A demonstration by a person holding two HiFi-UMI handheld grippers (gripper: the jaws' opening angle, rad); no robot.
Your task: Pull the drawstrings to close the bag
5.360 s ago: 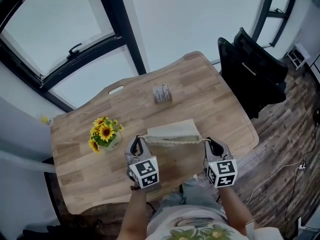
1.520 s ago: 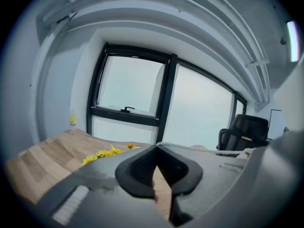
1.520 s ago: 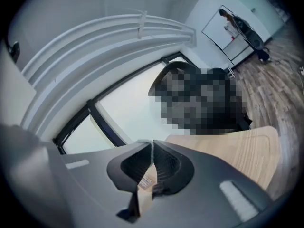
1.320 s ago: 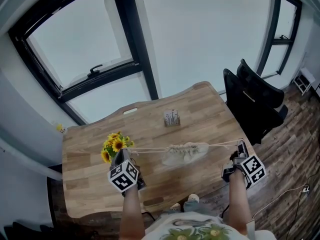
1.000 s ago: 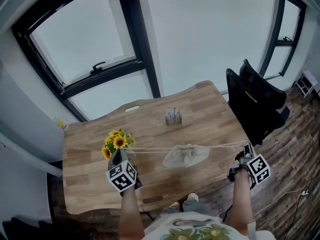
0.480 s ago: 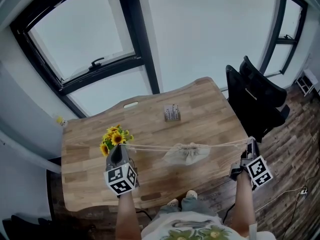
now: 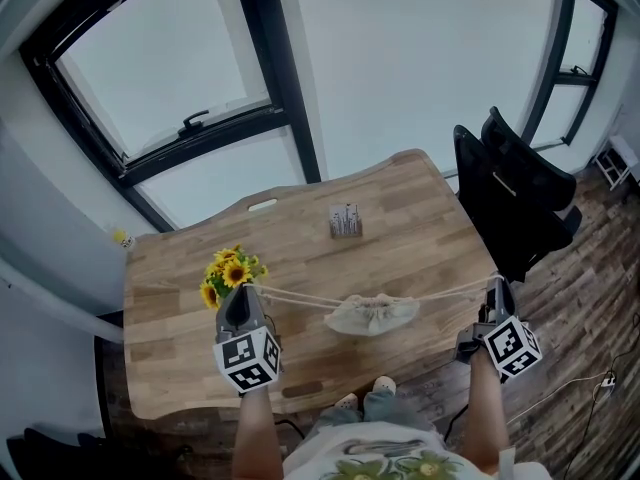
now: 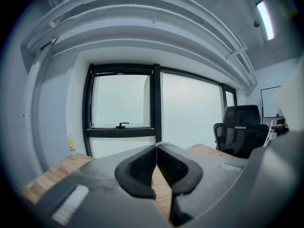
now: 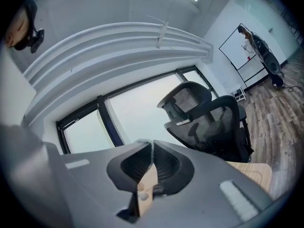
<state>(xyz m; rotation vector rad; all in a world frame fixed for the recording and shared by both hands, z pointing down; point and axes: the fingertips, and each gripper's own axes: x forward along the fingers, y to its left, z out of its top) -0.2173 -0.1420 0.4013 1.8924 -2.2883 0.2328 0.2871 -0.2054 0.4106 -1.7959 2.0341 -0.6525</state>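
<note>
The beige drawstring bag (image 7: 372, 314) sits over the wooden table (image 7: 420, 230), its mouth gathered into tight puckers. Two pale drawstrings (image 7: 292, 297) stretch from it left and right, sloping down toward the bag. My left gripper (image 7: 243, 292) is shut on the left cord's end beside the sunflowers. Off the table's right edge, my right gripper (image 7: 494, 285) is shut on the right cord's end (image 7: 452, 293). In the left gripper view the jaws (image 8: 156, 149) meet tip to tip. The right gripper view shows the same (image 9: 152, 144). I cannot tell whether the bag touches the table.
A pot of sunflowers (image 7: 229, 272) stands just behind the left gripper. A small grey holder (image 7: 344, 221) sits further back on the table. A black office chair (image 7: 516, 192) stands right of the table, also in the right gripper view (image 9: 209, 123). Large windows (image 7: 160, 68) lie behind.
The grippers, once close together at the flat open bag, have drawn far apart and the bag's mouth has puckered shut. Over the last second both hands rose a little and rolled.
</note>
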